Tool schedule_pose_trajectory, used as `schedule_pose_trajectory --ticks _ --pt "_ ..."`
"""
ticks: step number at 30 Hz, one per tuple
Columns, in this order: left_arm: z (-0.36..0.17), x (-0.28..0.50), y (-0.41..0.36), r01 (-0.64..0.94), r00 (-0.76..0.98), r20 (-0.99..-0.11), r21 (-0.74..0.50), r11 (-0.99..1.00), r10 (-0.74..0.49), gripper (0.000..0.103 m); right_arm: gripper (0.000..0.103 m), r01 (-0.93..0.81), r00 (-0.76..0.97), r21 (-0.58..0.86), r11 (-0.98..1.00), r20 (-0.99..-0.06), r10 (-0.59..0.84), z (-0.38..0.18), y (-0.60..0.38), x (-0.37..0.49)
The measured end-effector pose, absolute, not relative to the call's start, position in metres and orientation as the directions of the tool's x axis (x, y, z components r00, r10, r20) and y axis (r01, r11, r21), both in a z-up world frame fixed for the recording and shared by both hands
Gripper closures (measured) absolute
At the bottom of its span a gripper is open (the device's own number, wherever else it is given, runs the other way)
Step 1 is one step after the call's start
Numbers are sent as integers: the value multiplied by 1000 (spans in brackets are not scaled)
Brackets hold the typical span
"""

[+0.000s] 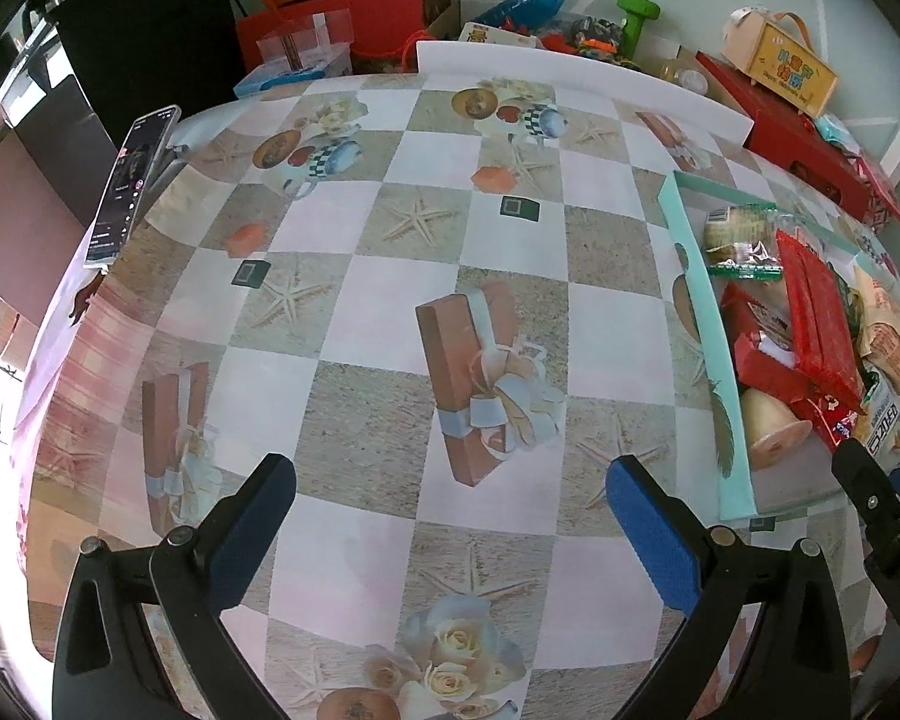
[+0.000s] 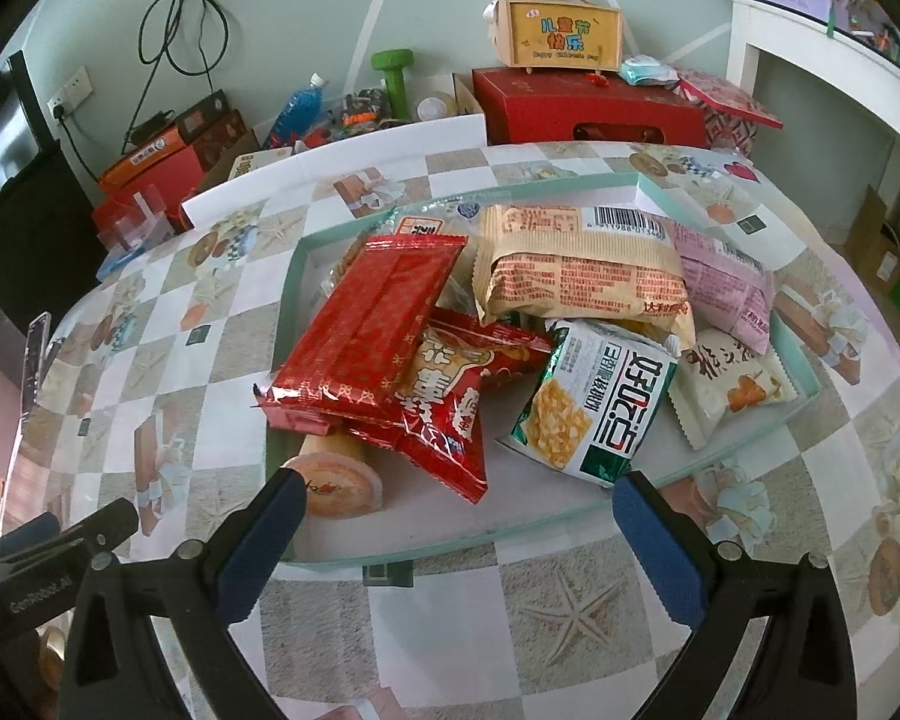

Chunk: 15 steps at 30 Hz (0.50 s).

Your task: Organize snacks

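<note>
A shallow teal box (image 2: 291, 294) (image 1: 699, 324) on the patterned table holds several snack packs: a long red foil pack (image 2: 366, 330) (image 1: 816, 312), a red bag with white print (image 2: 450, 408), a green and white pack (image 2: 600, 408), a beige bag (image 2: 576, 270), a pink pack (image 2: 726, 288), a white pack (image 2: 732, 384) and a round tan cake (image 2: 336, 483) (image 1: 771, 426). My right gripper (image 2: 459, 546) stands open just before the box's near rim, empty. My left gripper (image 1: 450, 531) is open over bare tablecloth, left of the box.
A phone (image 1: 132, 186) stands on a holder at the table's left edge. A white board (image 1: 576, 81) lies along the far edge. Behind it are red boxes (image 2: 588, 105), a green dumbbell (image 2: 393, 75), a blue bottle (image 2: 297, 105) and a yellow carry box (image 2: 561, 36).
</note>
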State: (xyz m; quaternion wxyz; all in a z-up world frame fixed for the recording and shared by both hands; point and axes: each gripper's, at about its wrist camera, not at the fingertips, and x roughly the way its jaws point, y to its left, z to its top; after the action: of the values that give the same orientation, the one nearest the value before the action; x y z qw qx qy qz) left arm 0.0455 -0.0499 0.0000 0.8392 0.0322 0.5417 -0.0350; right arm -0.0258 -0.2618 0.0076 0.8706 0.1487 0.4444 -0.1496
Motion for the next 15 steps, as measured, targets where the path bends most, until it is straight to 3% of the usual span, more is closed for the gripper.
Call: schedule_pose_trajectory --ticks 15 --pt "-2 47 -50 97 404 -914 15 995 -25 0 0 390 555 120 913 -822 -129 6 -261 -24"
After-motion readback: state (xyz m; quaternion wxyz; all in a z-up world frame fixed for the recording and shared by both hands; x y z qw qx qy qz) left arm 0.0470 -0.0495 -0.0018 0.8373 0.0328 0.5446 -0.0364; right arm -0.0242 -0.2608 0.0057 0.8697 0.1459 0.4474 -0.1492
